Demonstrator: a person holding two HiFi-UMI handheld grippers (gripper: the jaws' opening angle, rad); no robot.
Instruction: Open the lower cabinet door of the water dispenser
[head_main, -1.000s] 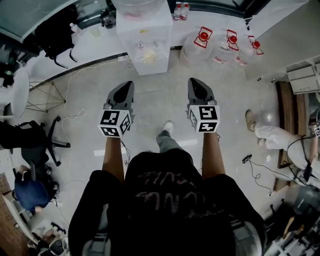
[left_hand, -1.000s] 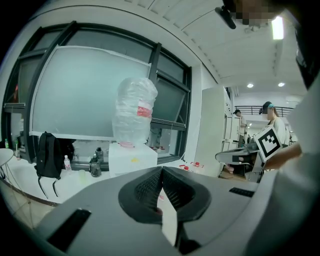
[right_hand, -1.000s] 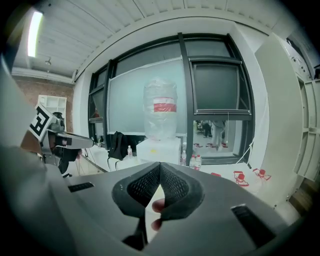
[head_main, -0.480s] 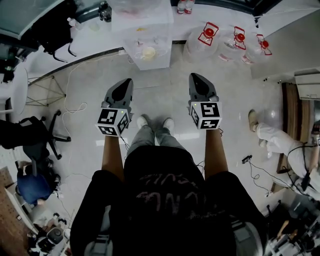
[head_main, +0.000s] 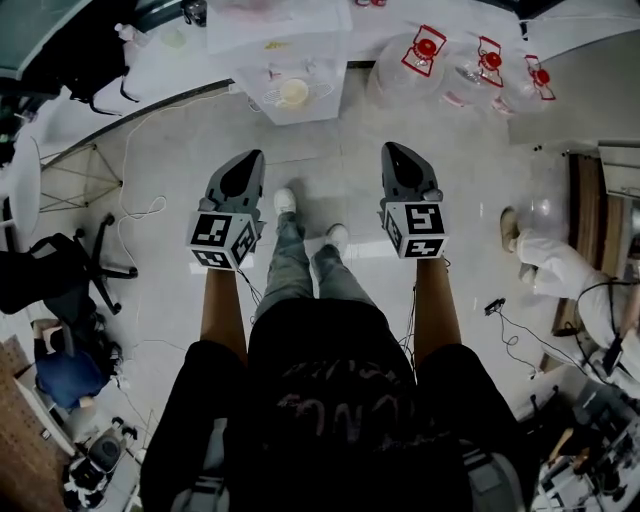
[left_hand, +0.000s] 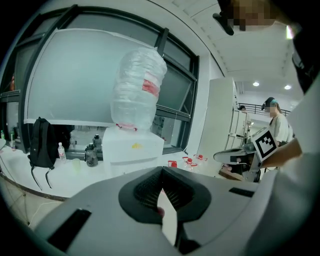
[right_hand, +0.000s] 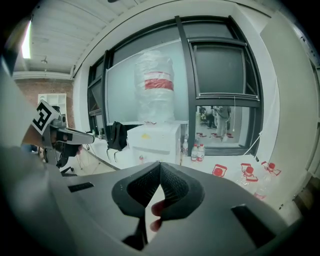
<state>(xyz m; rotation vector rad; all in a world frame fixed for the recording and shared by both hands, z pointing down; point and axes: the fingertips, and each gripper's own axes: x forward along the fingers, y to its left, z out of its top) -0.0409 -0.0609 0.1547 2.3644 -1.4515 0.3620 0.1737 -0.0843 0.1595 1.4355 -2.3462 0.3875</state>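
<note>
The white water dispenser (head_main: 285, 60) stands at the top middle of the head view, a clear bottle (left_hand: 137, 90) upside down on it. Its taps and drip tray (head_main: 293, 93) face me; the lower cabinet door is out of sight from this steep angle. My left gripper (head_main: 246, 158) and right gripper (head_main: 391, 150) are held side by side over the floor, short of the dispenser, both shut and empty. In the left gripper view the dispenser (left_hand: 132, 150) rises behind the shut left gripper (left_hand: 161, 169). The right gripper view shows the dispenser (right_hand: 152, 142) beyond the shut right gripper (right_hand: 160, 164).
Several large water jugs (head_main: 425, 60) with red caps lie on the floor right of the dispenser. An office chair (head_main: 60, 275) stands at the left, a cable (head_main: 140, 215) trails beside it. A seated person's leg (head_main: 560, 270) is at the right. A black backpack (left_hand: 40, 142) hangs left of the dispenser.
The person has stepped forward, one foot now ahead. Both grippers have moved on with the step and sunk a little, still level with each other. Their jaws stay shut.
</note>
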